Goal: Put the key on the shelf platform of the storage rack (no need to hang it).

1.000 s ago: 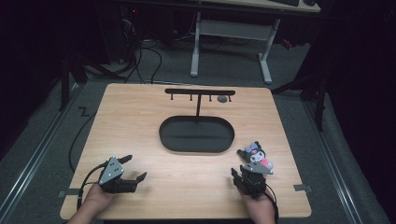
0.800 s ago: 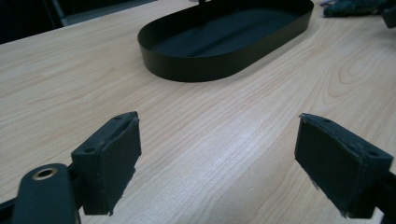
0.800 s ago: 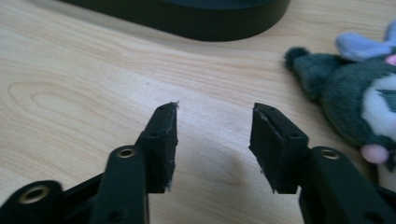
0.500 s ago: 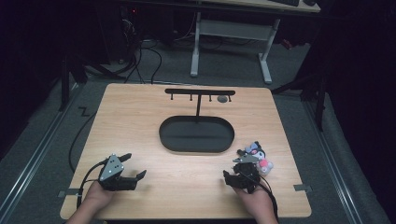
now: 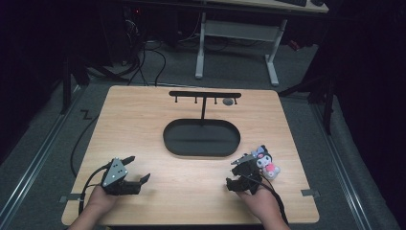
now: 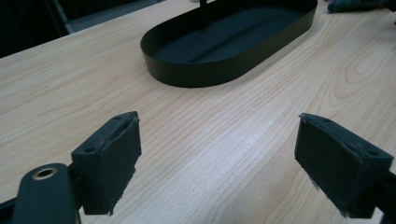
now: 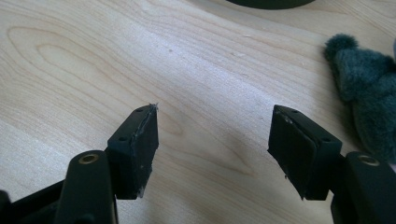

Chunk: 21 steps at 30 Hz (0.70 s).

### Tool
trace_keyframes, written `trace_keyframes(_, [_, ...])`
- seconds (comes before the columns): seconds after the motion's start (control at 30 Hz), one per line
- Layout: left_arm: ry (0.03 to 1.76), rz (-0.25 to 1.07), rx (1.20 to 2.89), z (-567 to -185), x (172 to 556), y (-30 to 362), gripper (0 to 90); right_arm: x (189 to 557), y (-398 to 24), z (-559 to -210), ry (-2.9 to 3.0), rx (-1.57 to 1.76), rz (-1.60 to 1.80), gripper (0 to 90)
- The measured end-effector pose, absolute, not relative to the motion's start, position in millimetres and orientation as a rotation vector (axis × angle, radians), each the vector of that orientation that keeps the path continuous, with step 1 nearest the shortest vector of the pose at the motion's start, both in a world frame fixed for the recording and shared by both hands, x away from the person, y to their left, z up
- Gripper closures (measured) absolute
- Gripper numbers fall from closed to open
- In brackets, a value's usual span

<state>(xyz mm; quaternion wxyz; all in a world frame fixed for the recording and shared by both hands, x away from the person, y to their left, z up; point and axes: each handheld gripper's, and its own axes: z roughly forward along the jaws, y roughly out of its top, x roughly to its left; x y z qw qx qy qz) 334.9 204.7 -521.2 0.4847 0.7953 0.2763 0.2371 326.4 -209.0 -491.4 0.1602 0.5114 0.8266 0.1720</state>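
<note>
One plush toy (image 5: 265,162) flat, long axis up-table, just beside the right tool (image 5: 238,173), just-widened jaws empty.

Black tools (image 5: 135,181), grey three-cornered plates.

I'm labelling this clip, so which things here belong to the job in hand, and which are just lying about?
In the job:
- plush toy, lying on the table beside the right tool, whose jaws have just been opening with nothing between them
- black hanger stand with its oval tray

Lying about:
- left tool, open
- desk frame behind the table
- floor cables
</note>
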Motion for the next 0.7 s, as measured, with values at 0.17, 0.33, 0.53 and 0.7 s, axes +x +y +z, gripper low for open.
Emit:
trace_keyframes(0.17, [0.698, 0.578, 1.898, -520.7, 332.3, 212.0, 15.4, 329.5, -206.9, -490.9, 2.388, 1.468, 0.469, 32.1])
trace_keyframes(0.33, [0.711, 0.575, 1.911, -521.7, 330.3, 211.5, 15.4, 331.4, -204.6, -490.9, 2.432, 1.486, 0.419, 29.2])
trace_keyframes(0.53, [0.703, 0.592, 1.864, -514.6, 326.7, 209.4, 15.4, 332.2, -198.7, -482.1, 2.485, 1.453, 0.378, 27.3])
trace_keyframes(0.7, [0.711, 0.6, 1.877, -515.3, 329.4, 205.8, 15.4, 330.3, -198.6, -488.6, 2.513, 1.458, 0.357, 24.7])
